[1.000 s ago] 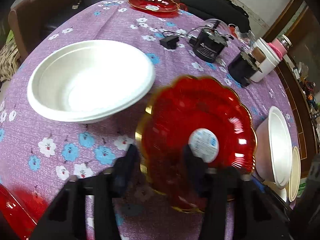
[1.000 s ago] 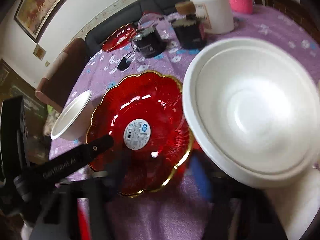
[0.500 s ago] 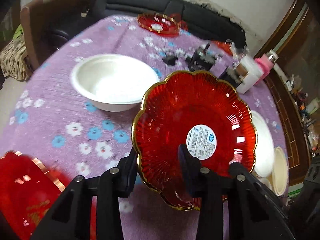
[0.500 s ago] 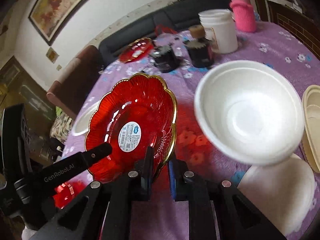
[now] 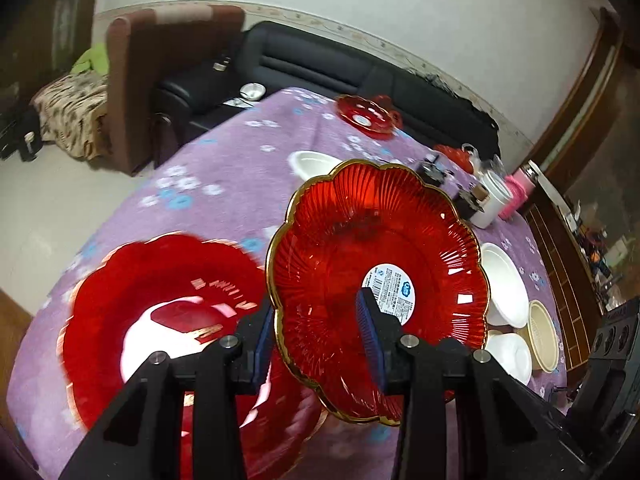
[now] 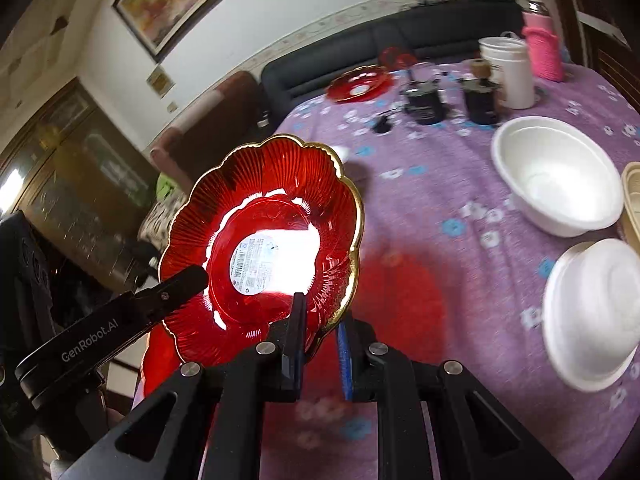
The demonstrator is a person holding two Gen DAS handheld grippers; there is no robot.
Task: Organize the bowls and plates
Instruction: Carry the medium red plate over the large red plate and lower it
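Observation:
A red scalloped plate with a gold rim and a white label (image 5: pixel 376 264) (image 6: pixel 264 236) hangs tilted above the purple flowered tablecloth (image 5: pixel 240 160). My left gripper (image 5: pixel 316 308) is shut on its near rim, one pad inside by the label and one outside. My right gripper (image 6: pixel 320 316) is shut on the rim at the plate's other side. One left finger (image 6: pixel 180 284) reaches in over the plate in the right wrist view. A second red plate (image 5: pixel 160 320) lies on the table below and to the left, blurred.
White bowls (image 6: pixel 556 172) (image 5: pixel 310 162), an upturned white bowl (image 6: pixel 592 312) and a beige bowl (image 5: pixel 542 336) sit on the table. At the back stand a small red plate (image 6: pixel 358 82), black jars (image 6: pixel 424 100), a white tub (image 6: pixel 512 72) and a pink bottle (image 6: pixel 544 48).
The right gripper shut on the plate's rim. Both grippers lifted the red plate off the table and carried it left, above the second red plate.

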